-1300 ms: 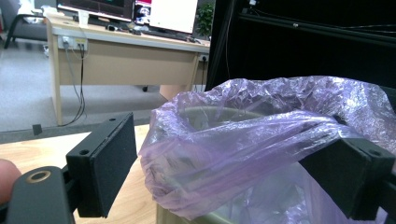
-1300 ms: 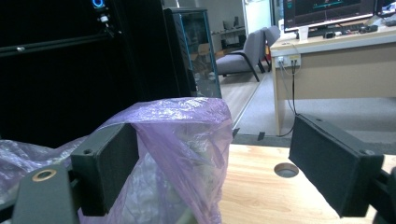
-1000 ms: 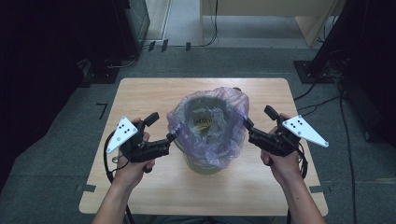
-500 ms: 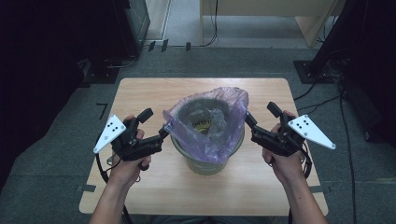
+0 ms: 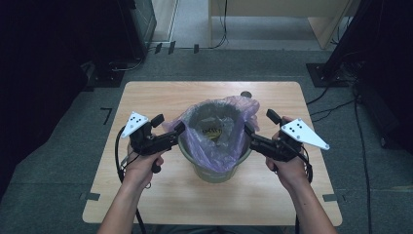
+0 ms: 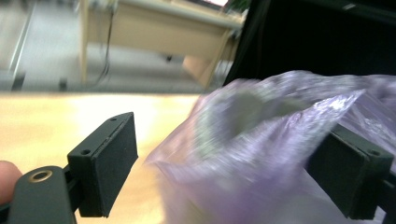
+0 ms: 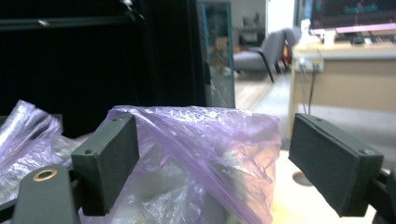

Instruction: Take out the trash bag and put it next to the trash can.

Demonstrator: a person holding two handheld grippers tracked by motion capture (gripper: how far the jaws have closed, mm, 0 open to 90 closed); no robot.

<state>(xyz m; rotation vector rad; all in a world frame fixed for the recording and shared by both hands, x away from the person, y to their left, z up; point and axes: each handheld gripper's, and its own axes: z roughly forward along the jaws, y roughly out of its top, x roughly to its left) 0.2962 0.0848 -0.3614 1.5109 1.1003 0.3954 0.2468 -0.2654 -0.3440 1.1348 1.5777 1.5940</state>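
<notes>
Fitting the thin, crinkly purple plastic bag liner [image 5: 221, 146] over the rim of the round grey-green plastic bin [image 5: 214, 168] looks like the step in hand — the bin stands mid-table on the pale wooden table [image 5: 160, 97], w/ the person's forearms coming in from the near edge. Left gripper [image 5: 178, 130] sits at the bin's left rim, right gripper [image 5: 248, 130] at the right rim. In both gripper views the jaws stand wide w/ bag film between the pads but not pinched — so neither is holding the liner at this moment, as far as I can tell. The liner's far-right corner stands up loose above the rim; the near and left parts drape down outside the bin wall. Something yellowish lies inside, too blurred to ID. Next move, my read: close each claw on a fold of film, then pull outward and down so the edge cuffs over the rim evenly. Beyond the table — grey floor, cables, dark stands.
</notes>
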